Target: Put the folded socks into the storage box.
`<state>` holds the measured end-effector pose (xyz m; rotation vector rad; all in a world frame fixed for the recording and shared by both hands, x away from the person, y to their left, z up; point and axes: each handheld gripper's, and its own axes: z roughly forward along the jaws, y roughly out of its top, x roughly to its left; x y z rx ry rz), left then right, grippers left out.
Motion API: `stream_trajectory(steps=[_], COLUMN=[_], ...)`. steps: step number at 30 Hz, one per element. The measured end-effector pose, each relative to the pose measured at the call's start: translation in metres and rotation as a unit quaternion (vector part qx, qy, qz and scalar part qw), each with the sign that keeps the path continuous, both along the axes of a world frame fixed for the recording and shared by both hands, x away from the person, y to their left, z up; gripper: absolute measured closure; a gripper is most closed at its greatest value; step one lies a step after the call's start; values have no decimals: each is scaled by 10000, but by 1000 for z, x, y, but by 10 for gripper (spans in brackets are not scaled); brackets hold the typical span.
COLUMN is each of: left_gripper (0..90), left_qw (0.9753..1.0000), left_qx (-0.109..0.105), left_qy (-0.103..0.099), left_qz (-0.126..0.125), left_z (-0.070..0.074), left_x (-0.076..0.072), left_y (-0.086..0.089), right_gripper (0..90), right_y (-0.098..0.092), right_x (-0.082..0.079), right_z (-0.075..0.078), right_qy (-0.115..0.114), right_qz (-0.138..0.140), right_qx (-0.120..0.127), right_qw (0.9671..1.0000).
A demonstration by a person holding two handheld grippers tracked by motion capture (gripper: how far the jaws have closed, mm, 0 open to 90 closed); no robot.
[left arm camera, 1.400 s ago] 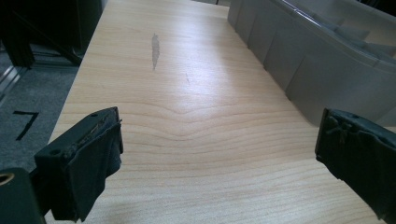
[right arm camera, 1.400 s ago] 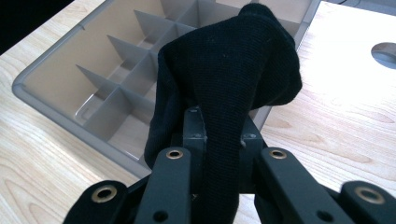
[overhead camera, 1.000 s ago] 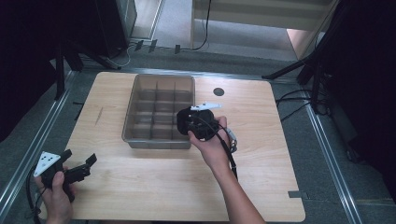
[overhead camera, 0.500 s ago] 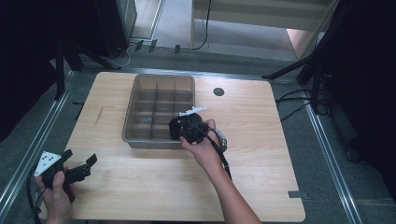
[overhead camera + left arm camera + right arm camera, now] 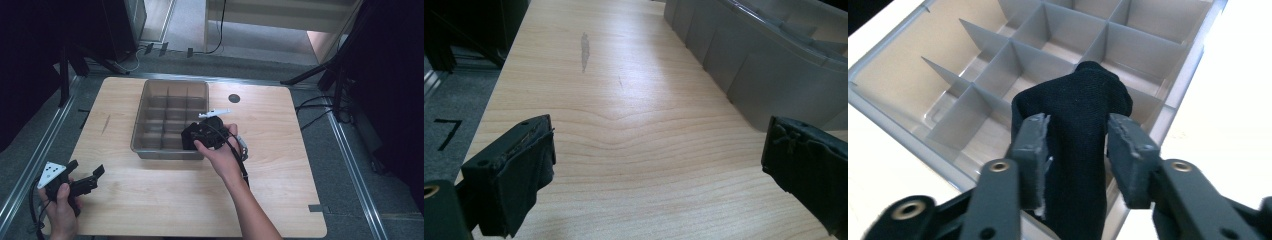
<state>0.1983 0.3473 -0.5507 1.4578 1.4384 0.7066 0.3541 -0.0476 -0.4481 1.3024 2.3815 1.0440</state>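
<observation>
A black sock (image 5: 1073, 145) hangs pinched between the right gripper's (image 5: 1075, 150) jaws over the near right corner of the grey divided tray (image 5: 150, 107), while the left gripper (image 5: 659, 165) rests spread wide near the wooden table's (image 5: 280, 165) front left corner.

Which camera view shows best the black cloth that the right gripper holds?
The right gripper view. There the black cloth sits large between the two jaws of the right gripper, above the grey divided tray. In the high view the cloth is a small dark shape, hard to tell from the gripper.
</observation>
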Motion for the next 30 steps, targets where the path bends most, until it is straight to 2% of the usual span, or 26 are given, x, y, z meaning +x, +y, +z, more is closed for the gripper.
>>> stream_trajectory(steps=[4, 10, 13, 14, 21, 23, 26, 29, 30], left_gripper=[13, 12, 12, 12, 13, 12, 12, 13, 12], left_qw=[10000, 10000, 10000, 10000, 10000, 10000, 10000, 10000, 10000], left_qx=[8, 3, 7, 12, 47, 51, 37, 41, 44], left_qy=[-6, -3, 0, -2, 13, 17, 5, 9, 10], left_qz=[-17, -24, -28, -28, -50, -50, -55, -48, -41], left_z=[0, 0, 0, 0, 0, 0, 0, 0, 0], left_x=[0, 0, 1, 1, 1, 1, 1, 1, 1], left_y=[0, 0, -1, -1, -1, -1, -1, -1, -2], right_gripper=[802, 820, 821, 822, 819, 792, 685, 663, 651], right_y=[7, 8, 13, 17, 18, 16, 12, 7, 5], right_x=[2, 2, 1, 1, 5, 5, 3, 0, -1], right_z=[-6, -11, -15, -20, -26, -25, -18, -7, 1], right_qy=[126, 293, 360, 478, 792, 796, 709, 538, 366], right_qz=[78, 72, 162, 190, 240, 277, 374, 325, 244], right_qx=[-122, -145, -328, -478, -530, -511, -354, -88, 24], right_qw=[9998, 9994, 9987, 9975, 9952, 9951, 9962, 9980, 9990])
